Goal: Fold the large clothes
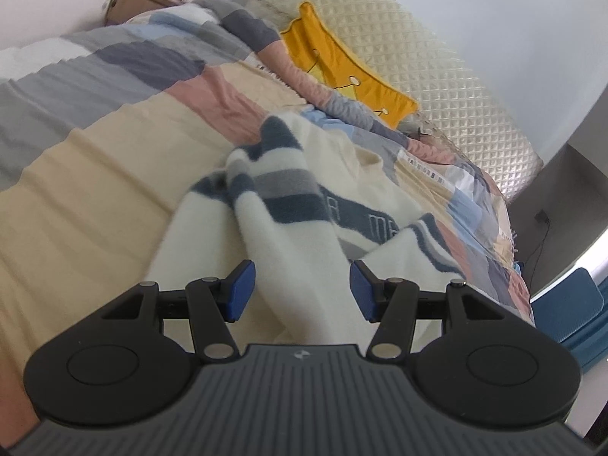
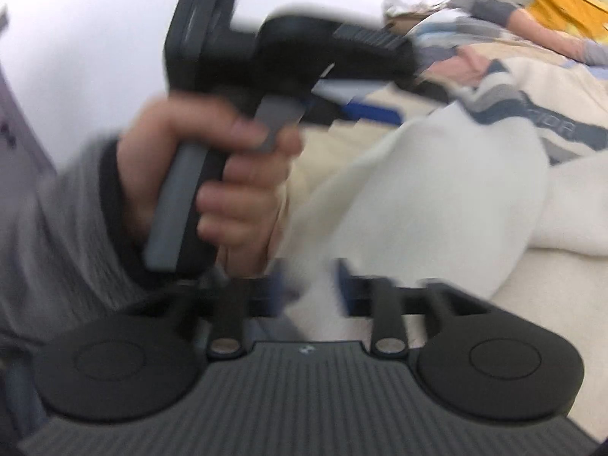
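A cream sweater [image 1: 288, 197] with navy and grey stripes lies rumpled on the bed. My left gripper [image 1: 302, 289] is low over its near end. The blue pads [image 1: 241, 288] stand apart, and a cream fold runs between them without being pinched. In the blurred right wrist view, the same sweater [image 2: 437, 190] spreads to the right. My right gripper [image 2: 312, 287] has its jaws apart with white fabric in the gap. A person's hand [image 2: 228, 174] in a grey sleeve grips the other gripper's handle just ahead on the left.
A patchwork bedspread [image 1: 114, 121] in beige, pink, grey and blue covers the bed. A yellow cushion [image 1: 342, 64] leans on a quilted cream headboard [image 1: 437, 57]. A cardboard box [image 1: 140, 0] of clothes is at the far corner, and a blue chair [image 1: 570, 304] stands beside the bed.
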### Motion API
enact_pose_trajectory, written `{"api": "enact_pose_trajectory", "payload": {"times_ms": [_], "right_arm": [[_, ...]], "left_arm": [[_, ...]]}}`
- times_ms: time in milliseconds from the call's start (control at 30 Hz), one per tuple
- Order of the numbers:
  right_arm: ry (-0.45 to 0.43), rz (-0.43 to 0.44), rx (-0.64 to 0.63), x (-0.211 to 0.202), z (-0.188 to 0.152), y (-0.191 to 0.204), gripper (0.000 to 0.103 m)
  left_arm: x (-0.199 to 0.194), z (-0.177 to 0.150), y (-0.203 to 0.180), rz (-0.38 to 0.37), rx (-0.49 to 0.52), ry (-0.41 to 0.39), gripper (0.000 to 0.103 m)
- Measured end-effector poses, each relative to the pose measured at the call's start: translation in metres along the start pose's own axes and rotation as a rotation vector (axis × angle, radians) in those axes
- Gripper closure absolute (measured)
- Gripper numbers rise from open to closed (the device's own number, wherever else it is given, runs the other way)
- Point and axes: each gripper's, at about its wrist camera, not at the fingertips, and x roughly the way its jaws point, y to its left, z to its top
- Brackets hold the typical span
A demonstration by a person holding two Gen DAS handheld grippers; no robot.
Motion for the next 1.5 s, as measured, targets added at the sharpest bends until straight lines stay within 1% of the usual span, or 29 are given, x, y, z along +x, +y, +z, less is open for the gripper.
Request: {"api": "enact_pose_trajectory", "payload": {"times_ms": [33, 133, 200, 233, 267, 300, 367, 433, 467, 500, 533, 567, 633, 700, 733, 767, 833, 867, 900, 933, 967, 1000, 1033, 1100, 1200, 1233, 1333, 1433, 1500], "right_arm": [[-0.032, 0.017, 0.033, -0.007, 0.002, -0.006, 0.038], [-0.130, 0.047, 0.128, -0.025, 0.008, -0.024, 0.038], [-0.199, 0.015, 0.206, -0.037, 0.009, -0.040, 0.038], [-0.217, -0.006, 0.253, -0.037, 0.007, -0.045, 0.038], [-0.220, -0.028, 0.309, -0.040, 0.002, -0.054, 0.038], [-0.205, -0.058, 0.367, -0.038, 0.000, -0.065, 0.038], [-0.146, -0.135, 0.471, -0.029, -0.007, -0.084, 0.038], [-0.106, -0.195, 0.578, -0.020, -0.017, -0.100, 0.038], [-0.089, -0.193, 0.637, -0.015, -0.023, -0.109, 0.038], [-0.088, -0.164, 0.681, -0.012, -0.028, -0.114, 0.039], [-0.092, -0.134, 0.707, -0.011, -0.032, -0.113, 0.039], [-0.093, -0.112, 0.721, -0.008, -0.031, -0.114, 0.039], [-0.093, -0.078, 0.718, -0.001, -0.029, -0.110, 0.039], [-0.089, -0.027, 0.716, 0.005, -0.028, -0.106, 0.039], [-0.071, -0.015, 0.709, 0.009, -0.029, -0.104, 0.039], [-0.049, -0.023, 0.693, 0.014, -0.030, -0.101, 0.041], [-0.016, -0.050, 0.645, 0.021, -0.029, -0.097, 0.048], [-0.009, -0.060, 0.625, 0.021, -0.029, -0.095, 0.056], [-0.011, -0.068, 0.620, 0.018, -0.029, -0.096, 0.069], [-0.022, -0.068, 0.626, 0.015, -0.030, -0.096, 0.075], [-0.039, -0.071, 0.629, 0.009, -0.030, -0.096, 0.084], [-0.066, -0.095, 0.616, 0.003, -0.028, -0.094, 0.088], [-0.105, -0.141, 0.581, -0.007, -0.025, -0.089, 0.089], [-0.181, -0.195, 0.510, -0.027, -0.017, -0.080, 0.091], [-0.266, -0.205, 0.485, -0.052, -0.007, -0.077, 0.091], [-0.281, -0.218, 0.468, -0.057, -0.003, -0.076, 0.091], [-0.310, -0.300, 0.389, -0.073, 0.010, -0.076, 0.091], [-0.343, -0.373, 0.334, -0.088, 0.017, -0.079, 0.091], [-0.362, -0.414, 0.329, -0.098, 0.018, -0.083, 0.091]], "left_arm": [[0.001, 0.001, 0.002, 0.002, -0.009, 0.006, 0.042], [0.004, 0.000, 0.006, 0.011, -0.030, 0.026, 0.042], [0.008, -0.001, 0.008, 0.017, -0.039, 0.042, 0.042], [0.010, -0.002, 0.009, 0.017, -0.042, 0.050, 0.042], [0.012, -0.002, 0.009, 0.016, -0.045, 0.055, 0.042], [0.014, -0.003, 0.009, 0.014, -0.047, 0.060, 0.042], [0.019, -0.003, 0.010, 0.005, -0.056, 0.074, 0.043], [0.023, -0.003, 0.010, -0.007, -0.074, 0.088, 0.044], [0.024, -0.004, 0.010, -0.019, -0.083, 0.091, 0.045], [0.026, -0.005, 0.009, -0.027, -0.088, 0.092, 0.050], [0.028, -0.005, 0.007, -0.031, -0.084, 0.093, 0.058], [0.029, -0.006, 0.005, -0.032, -0.073, 0.089, 0.062], [0.032, -0.008, 0.002, -0.027, -0.056, 0.078, 0.072], [0.037, -0.009, 0.003, -0.027, -0.051, 0.084, 0.075], [0.039, -0.009, 0.003, -0.023, -0.051, 0.087, 0.079], [0.042, -0.009, 0.003, -0.013, -0.049, 0.090, 0.082], [0.045, -0.009, 0.004, -0.003, -0.048, 0.088, 0.092], [0.046, -0.009, 0.004, -0.011, -0.046, 0.086, 0.093], [0.044, -0.010, 0.003, -0.021, -0.039, 0.081, 0.094], [0.042, -0.010, 0.001, -0.022, -0.028, 0.067, 0.094], [0.039, -0.009, 0.000, -0.026, -0.019, 0.058, 0.094], [0.036, -0.009, 0.000, -0.036, -0.016, 0.051, 0.095], [0.033, -0.009, 0.000, -0.051, -0.022, 0.039, 0.095], [0.027, -0.007, -0.001, -0.088, -0.025, 0.023, 0.095], [0.020, -0.007, -0.007, -0.144, -0.010, 0.003, 0.095], [0.018, -0.007, -0.010, -0.162, -0.005, 0.001, 0.095], [0.019, -0.010, -0.024, -0.226, 0.007, -0.001, 0.095], [0.024, -0.014, -0.045, -0.271, 0.038, 0.002, 0.095], [0.031, -0.015, -0.060, -0.288, 0.058, 0.014, 0.095]]}}
